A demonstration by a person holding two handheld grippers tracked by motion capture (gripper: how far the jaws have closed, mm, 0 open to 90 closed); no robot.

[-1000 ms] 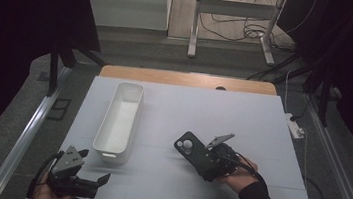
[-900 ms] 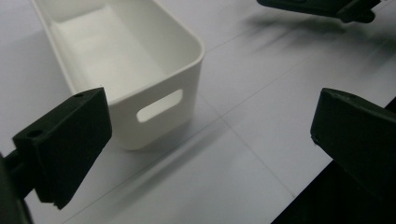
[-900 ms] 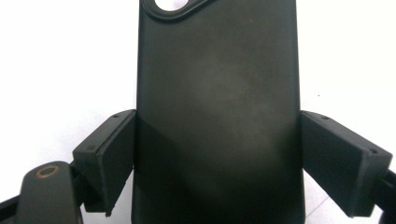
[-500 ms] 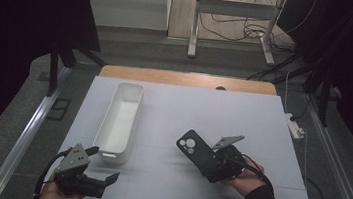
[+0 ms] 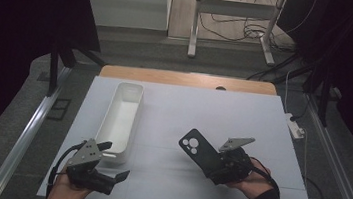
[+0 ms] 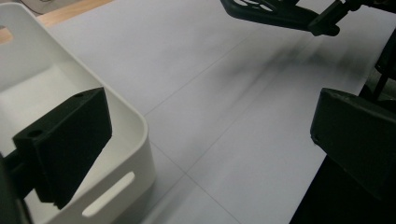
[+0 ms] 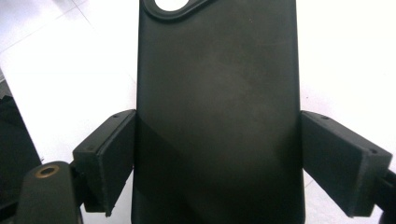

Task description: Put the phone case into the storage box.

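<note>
Phone case lifted, left gripper closing in

The right gripper [image 5: 210, 170], clamped across the black phone case [image 5: 198, 151], has risen slightly; the left gripper [image 5: 116, 161], jaws apart and empty, has moved toward the white bin [image 5: 121, 118], probably the case's destination.

Tray [image 5: 121, 118] set lengthwise on left half of table [image 5: 243, 112]. Left gripper [image 5: 116, 161] held at near left edge, just before tray's near end. Phone case [image 5: 200, 152] held right of centre, clamped between pads of right gripper [image 5: 216, 170], well apart from tray.
</note>
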